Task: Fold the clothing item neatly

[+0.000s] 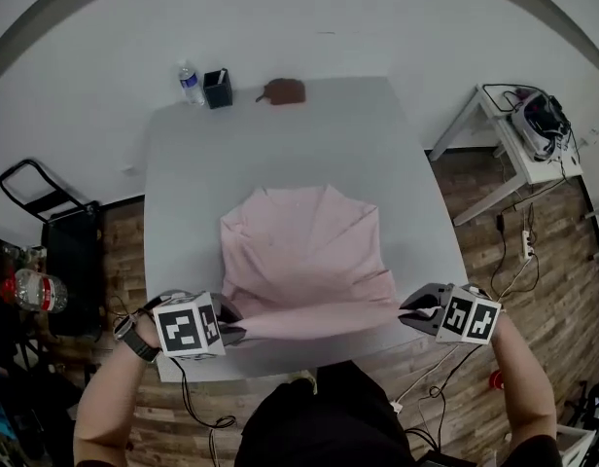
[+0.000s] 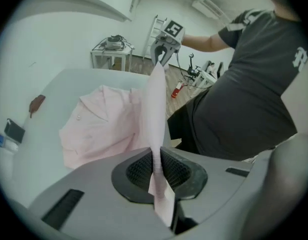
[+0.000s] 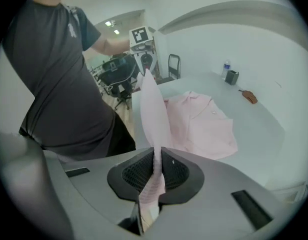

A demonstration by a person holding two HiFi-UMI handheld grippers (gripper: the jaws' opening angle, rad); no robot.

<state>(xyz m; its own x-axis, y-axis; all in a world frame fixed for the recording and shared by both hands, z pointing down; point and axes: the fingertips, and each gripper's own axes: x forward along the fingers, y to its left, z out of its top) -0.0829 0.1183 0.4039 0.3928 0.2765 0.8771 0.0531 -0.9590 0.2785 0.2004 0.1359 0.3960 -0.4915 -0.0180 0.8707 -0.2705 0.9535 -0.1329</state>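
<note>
Two claws share one hem: your left claw (image 1: 233, 333) is clenched on one corner of the pink shirt (image 1: 304, 261) and your right claw (image 1: 409, 315) on the other. The edge is stretched between them over the near side of the desk (image 1: 183, 163) (the collar end lies flat farther out). Pull unevenly and a thin pinch may slip, or the body may drag and wrinkle.

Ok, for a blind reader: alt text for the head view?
A left hand-held gripper and a right hand-held gripper pinch the near edge of a pink shirt on a grey table. A bottle and black cup stand at its far edge.
</note>
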